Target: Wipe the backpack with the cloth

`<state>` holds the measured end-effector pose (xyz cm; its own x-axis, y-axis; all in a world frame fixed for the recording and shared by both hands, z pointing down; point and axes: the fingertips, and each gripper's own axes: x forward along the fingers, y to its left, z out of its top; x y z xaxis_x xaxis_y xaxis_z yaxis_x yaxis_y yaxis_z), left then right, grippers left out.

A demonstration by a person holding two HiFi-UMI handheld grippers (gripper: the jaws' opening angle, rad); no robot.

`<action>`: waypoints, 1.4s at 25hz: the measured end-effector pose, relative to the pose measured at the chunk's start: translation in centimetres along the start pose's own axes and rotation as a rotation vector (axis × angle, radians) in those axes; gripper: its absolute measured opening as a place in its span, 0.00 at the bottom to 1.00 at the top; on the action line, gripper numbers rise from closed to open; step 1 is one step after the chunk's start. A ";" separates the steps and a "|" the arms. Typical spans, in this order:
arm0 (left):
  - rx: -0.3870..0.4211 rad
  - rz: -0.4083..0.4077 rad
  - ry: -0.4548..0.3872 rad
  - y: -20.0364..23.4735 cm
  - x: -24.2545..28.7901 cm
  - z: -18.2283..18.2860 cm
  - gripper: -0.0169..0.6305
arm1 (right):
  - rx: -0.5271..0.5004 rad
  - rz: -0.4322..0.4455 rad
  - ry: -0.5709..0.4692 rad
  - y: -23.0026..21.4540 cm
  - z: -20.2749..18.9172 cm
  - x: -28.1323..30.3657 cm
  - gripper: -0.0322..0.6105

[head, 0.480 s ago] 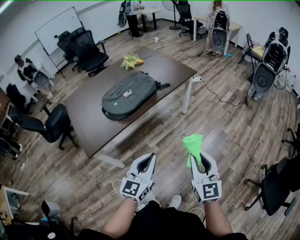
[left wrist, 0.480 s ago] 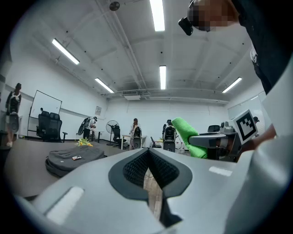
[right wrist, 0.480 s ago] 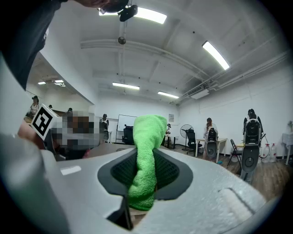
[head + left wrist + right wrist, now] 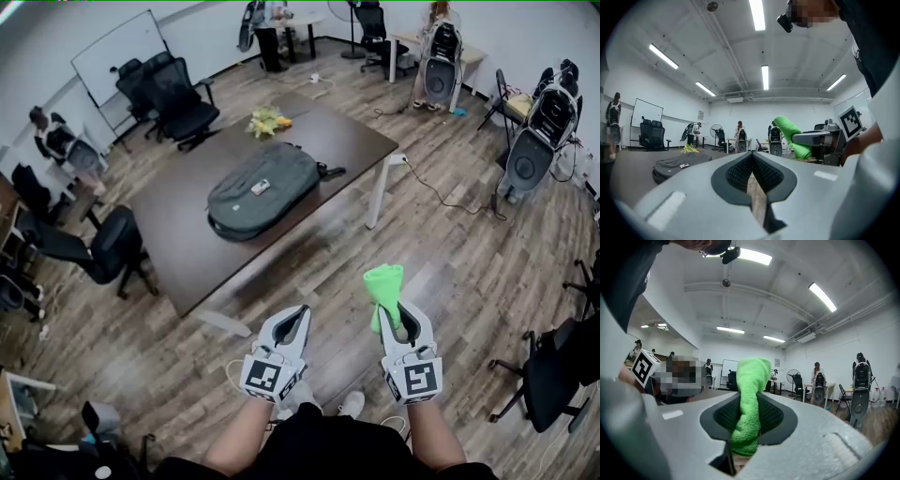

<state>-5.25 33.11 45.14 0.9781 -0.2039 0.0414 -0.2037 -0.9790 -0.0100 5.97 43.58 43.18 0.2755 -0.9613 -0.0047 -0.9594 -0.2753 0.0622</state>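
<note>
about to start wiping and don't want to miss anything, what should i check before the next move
1. Green cloth clamped in right gripper: ok.
2. Left gripper free, jaws together on nothing: ok.
3. Backpack within reach: not ok, it lies on the table well ahead.
4. Backpack top clear: not ok, a small white item lies on it.
5. Where the dirt is: cannot tell.

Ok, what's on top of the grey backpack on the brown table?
Only a small whitish item, too small to identify, lies on the grey fabric backpack. The brown table beneath it is covered.
</note>
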 end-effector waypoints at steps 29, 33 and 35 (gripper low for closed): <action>-0.031 0.074 0.006 13.4 -5.0 -1.2 0.05 | 0.067 0.047 -0.002 9.0 1.2 9.7 0.20; -0.038 0.081 0.022 14.6 -3.2 -1.8 0.05 | 0.089 0.060 -0.003 7.8 1.0 12.0 0.20; -0.039 0.089 0.028 15.4 -1.9 -1.9 0.05 | 0.096 0.069 -0.003 6.9 0.9 13.5 0.20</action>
<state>-10.32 18.38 46.76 0.9548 -0.2891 0.0698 -0.2913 -0.9563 0.0245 3.01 28.66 42.61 0.2087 -0.9780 -0.0071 -0.9775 -0.2083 -0.0334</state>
